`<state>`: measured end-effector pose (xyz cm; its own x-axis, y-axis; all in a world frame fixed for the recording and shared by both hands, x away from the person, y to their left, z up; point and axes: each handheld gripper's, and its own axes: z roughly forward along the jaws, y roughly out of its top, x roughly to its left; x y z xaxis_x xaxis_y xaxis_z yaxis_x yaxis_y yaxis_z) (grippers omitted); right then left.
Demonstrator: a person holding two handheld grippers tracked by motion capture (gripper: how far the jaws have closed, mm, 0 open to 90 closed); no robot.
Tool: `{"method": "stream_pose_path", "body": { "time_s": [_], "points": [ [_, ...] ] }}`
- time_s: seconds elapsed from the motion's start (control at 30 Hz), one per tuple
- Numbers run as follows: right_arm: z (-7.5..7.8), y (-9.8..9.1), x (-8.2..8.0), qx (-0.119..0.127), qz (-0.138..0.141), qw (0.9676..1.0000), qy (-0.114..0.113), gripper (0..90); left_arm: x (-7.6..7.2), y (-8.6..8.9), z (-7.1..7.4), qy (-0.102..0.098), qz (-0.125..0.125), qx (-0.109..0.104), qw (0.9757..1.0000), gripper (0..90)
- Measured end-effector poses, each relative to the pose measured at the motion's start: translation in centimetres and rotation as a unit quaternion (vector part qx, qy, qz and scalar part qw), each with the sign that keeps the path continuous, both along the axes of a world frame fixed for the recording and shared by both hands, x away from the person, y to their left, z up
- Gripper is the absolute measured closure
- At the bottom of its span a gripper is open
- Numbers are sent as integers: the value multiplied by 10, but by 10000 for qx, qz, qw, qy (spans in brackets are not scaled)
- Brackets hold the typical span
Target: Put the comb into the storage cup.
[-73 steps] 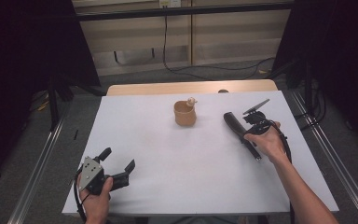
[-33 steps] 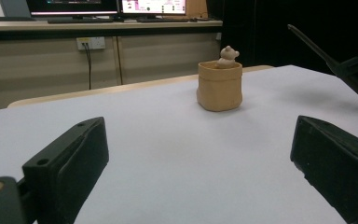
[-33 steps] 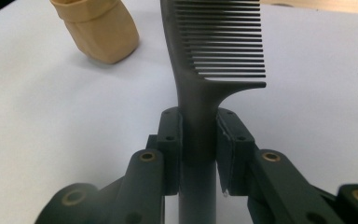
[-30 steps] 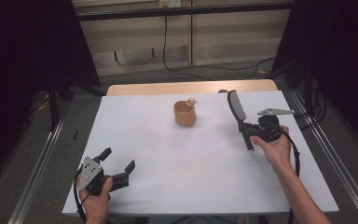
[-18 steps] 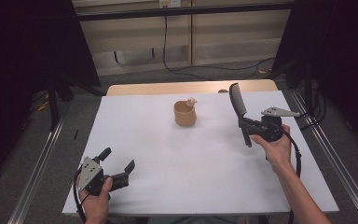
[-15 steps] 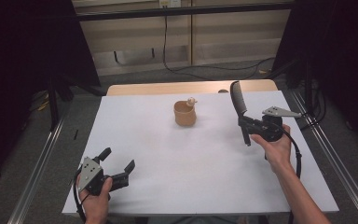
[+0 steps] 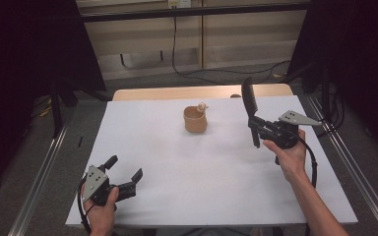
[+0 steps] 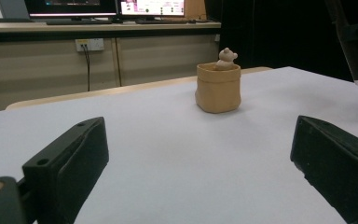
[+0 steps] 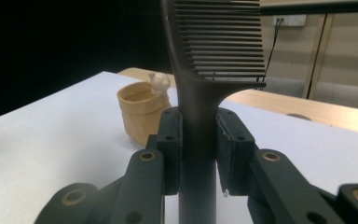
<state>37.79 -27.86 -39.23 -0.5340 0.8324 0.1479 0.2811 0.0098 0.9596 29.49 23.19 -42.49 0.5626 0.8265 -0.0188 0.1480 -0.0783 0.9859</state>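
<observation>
Right gripper jaws clamped on the handle of a black comb; the right gripper view shows both pads pressed against the handle, teeth above. Change: a couple of seconds ago the comb lay flat on the worktop right of the tan pot, with the gripper on it. Now it is lifted clear and stood nearly upright, teeth end up, handle end hanging below the jaws, still right of the pot and well apart from it. Over the last half second it has barely shifted.

Pot has a small bear figure at its rim and sits at the far middle of the worktop, untouched.

Left gripper rests near-left of the pot, well apart, jaws spread and empty, same as before.

Reading: pickup done, grip looks firm. Likely next is carrying the comb over the pot and lowering it handle end first; not started yet.
</observation>
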Motion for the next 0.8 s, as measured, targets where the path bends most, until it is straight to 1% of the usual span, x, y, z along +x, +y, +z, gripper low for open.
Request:
{"method": "stream_pose_path", "body": {
  "time_s": [0.17,0.23,0.3,0.37,0.5,0.7,0.8],
  "points": [
    [2,3,1,20,78,9998,-184,730,0,0,0,3,-5,6,10000,43],
    [3,5,1,59,112,9997,-229,730,0,-1,0,7,-1,-6,10000,43],
    [5,7,1,48,155,9995,-256,730,0,-1,0,11,-3,-3,10000,43],
    [7,9,1,92,196,9992,-331,730,0,-1,0,14,-5,5,10000,43],
    [11,15,5,141,276,9990,-336,730,-1,-2,0,8,-4,-6,10000,43],
    [13,23,9,169,357,9986,-338,730,0,-1,0,14,-7,0,10000,43],
    [17,25,11,237,376,9982,-412,730,0,-1,0,8,0,-6,10000,43]
  ]
}}
